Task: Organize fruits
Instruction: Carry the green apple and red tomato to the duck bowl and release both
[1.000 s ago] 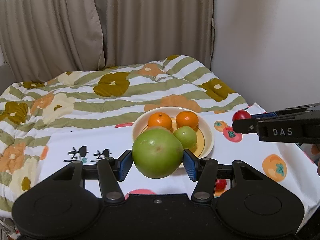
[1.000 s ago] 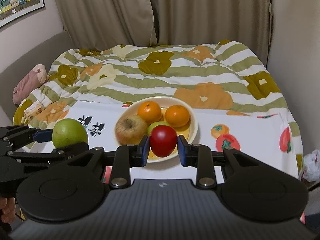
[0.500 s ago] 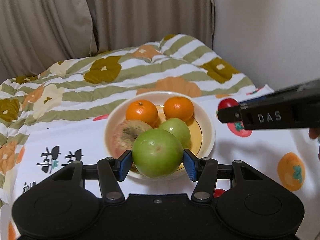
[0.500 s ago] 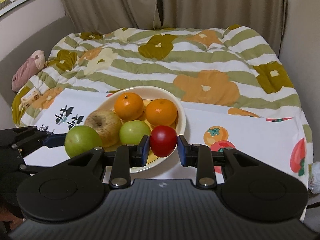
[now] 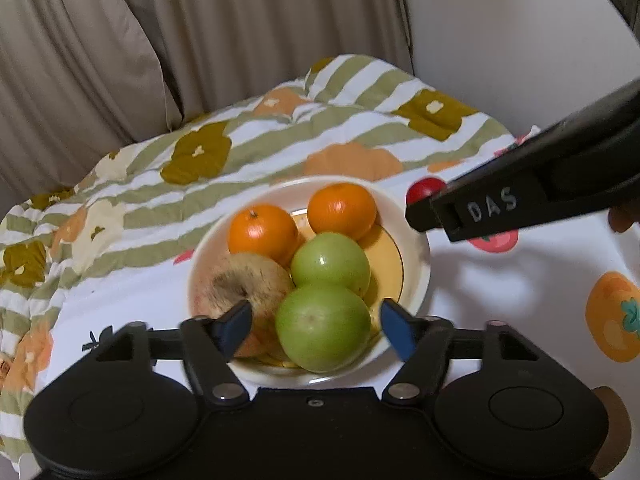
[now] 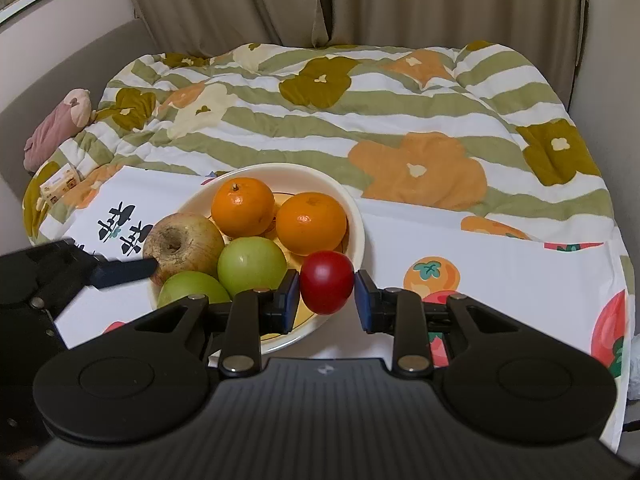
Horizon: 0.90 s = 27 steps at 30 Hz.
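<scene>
Bowl (image 6: 356, 216) nearly full; left gripper (image 5: 316, 326) opening around green apple (image 5: 322, 328), right gripper (image 6: 327, 294) clamped on red fruit (image 6: 327, 282), not yet released.

Both cameras sit just behind their own fingers, look down and forward from close by, and both see the same bowl (image 5: 420, 276) (image 6: 358, 232) past the fingers.

Left gripper (image 5: 316, 326) opening (right gripper (image 6: 327, 295) clamped).
</scene>
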{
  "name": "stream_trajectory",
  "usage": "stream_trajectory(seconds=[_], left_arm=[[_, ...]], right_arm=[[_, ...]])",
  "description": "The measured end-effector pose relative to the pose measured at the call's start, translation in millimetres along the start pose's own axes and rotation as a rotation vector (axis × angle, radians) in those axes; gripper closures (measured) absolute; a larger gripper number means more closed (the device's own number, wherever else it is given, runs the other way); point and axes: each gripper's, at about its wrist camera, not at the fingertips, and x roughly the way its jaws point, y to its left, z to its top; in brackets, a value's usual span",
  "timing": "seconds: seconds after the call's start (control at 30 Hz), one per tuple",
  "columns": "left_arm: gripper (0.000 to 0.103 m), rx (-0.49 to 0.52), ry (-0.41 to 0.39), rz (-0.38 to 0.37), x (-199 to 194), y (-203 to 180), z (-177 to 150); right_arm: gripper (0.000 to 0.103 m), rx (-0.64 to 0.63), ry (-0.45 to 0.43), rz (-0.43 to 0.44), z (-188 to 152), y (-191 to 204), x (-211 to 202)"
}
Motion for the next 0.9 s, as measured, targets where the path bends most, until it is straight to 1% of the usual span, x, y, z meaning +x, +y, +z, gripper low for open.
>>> stream_trajectory(seconds=[0.13,0.2,0.33,0.57,0.7,0.8,0.87,0.9], left_arm=[[0.021,-0.027,-0.003,-0.013,-7.2,8.4,2.2],[0.018,-0.048,-0.002,-0.017,-11.9,13.0,2.4],[0.016,-0.102,-0.001,-0.014,-21.1,26.0,1.5],[0.016,-0.186,0.015,-0.008,-33.0,42.4,-2.0],[0.016,-0.212,0.026,0.001,-36.5,47.3,-5.2],[0.016,-0.227,0.034,0.012,-39.0,50.3,-9.3],[0.016,-0.239,0.039,0.021,-40.1,52.6,-11.9],[0.016,-0.248,0.043,0.023,-40.6,53.4,-13.4]], right_arm=[[0.058,-0.003,0.001,0.000,0.6,-0.4,0.2],[0.058,-0.003,0.001,0.003,2.2,-1.1,0.4],[0.058,-0.026,0.008,0.026,7.0,-0.4,4.4],[0.058,-0.110,0.046,0.070,9.9,7.0,20.0],[0.058,-0.157,0.045,0.090,6.9,8.1,30.7],[0.058,-0.168,0.041,0.102,5.3,6.2,34.7],[0.055,-0.161,0.035,0.110,4.1,4.2,35.0],[0.048,-0.153,0.026,0.113,3.6,3.6,33.9]])
